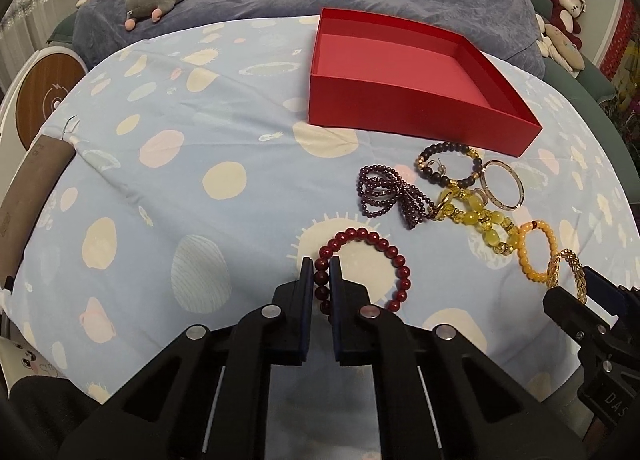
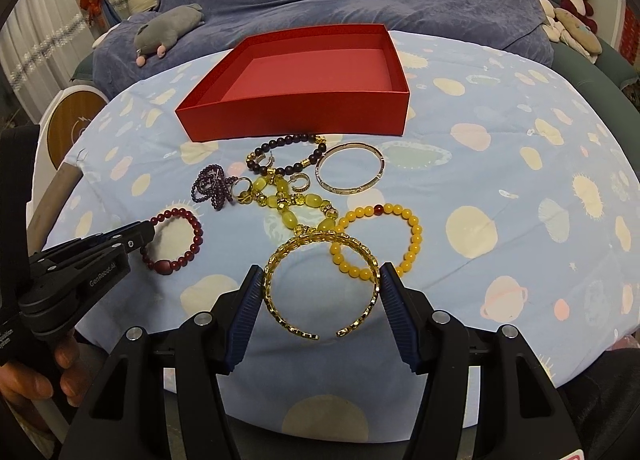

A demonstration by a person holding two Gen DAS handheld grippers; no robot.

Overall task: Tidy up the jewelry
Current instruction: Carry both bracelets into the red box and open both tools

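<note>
The left gripper (image 1: pixel 321 270) is clamped on the dark red bracelet (image 1: pixel 372 260), which lies on the tabletop (image 1: pixel 180 164); the right gripper (image 2: pixel 322 280) grips the gold cuff (image 2: pixel 320 288) across its width. Risk — the cuff springs from the pads, or snags the yellow bracelet (image 2: pixel 376 240) on lifting; only the right view shows the cuff's open ends. The red box (image 2: pixel 304 84) sits empty.

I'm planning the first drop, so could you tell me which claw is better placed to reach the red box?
Probably the right claw: it grips the gold cuff, and the red box sits straight ahead beyond the jewelry.
</note>
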